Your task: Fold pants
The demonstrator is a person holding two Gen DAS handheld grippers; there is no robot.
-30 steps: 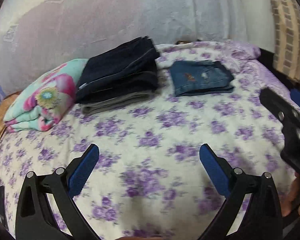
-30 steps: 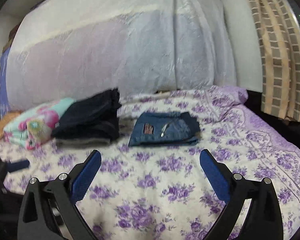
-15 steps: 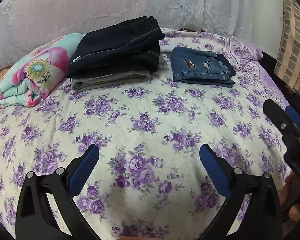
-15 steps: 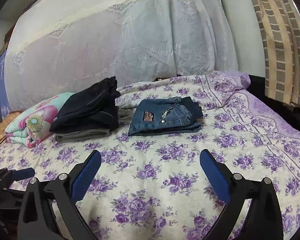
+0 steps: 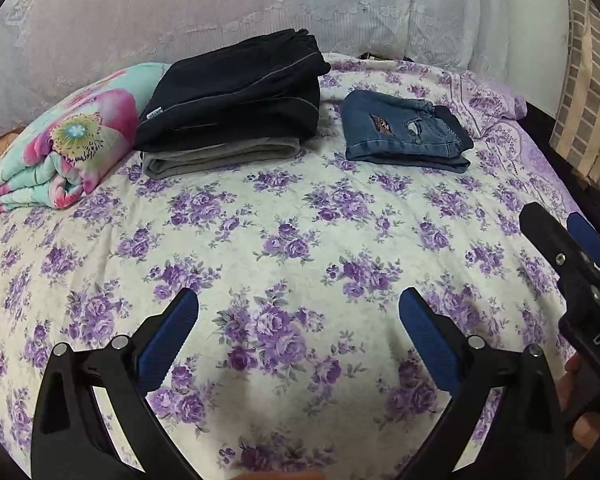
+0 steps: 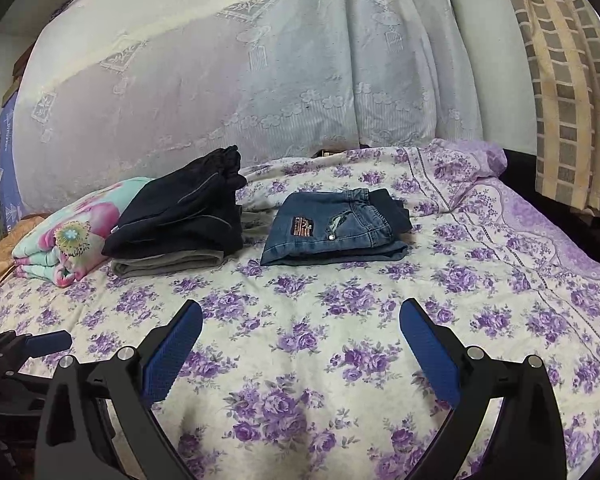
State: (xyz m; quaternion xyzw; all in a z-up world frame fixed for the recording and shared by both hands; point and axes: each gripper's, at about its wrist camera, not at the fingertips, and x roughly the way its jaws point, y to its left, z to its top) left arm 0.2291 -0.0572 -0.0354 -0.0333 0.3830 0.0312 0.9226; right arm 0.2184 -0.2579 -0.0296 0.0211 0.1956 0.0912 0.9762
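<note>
Folded blue jeans (image 5: 404,132) lie at the far side of the bed; they also show in the right wrist view (image 6: 336,226). To their left is a stack of folded dark pants (image 5: 236,88) on a grey garment (image 5: 220,156), also in the right wrist view (image 6: 180,220). My left gripper (image 5: 299,314) is open and empty over the flowered bedspread (image 5: 300,220), well short of the clothes. My right gripper (image 6: 301,322) is open and empty too. The right gripper appears at the right edge of the left wrist view (image 5: 572,256).
A folded flowery blanket (image 5: 64,140) lies left of the stack. A white lace curtain (image 6: 240,80) hangs behind the bed, a checked curtain (image 6: 560,80) at the right. The bed's right edge (image 6: 580,248) drops to a dark gap.
Both grippers have pulled back and tilted slightly, so the clothes sit a little lower and the views steady. Both stay open and empty. The clothes have not moved.
</note>
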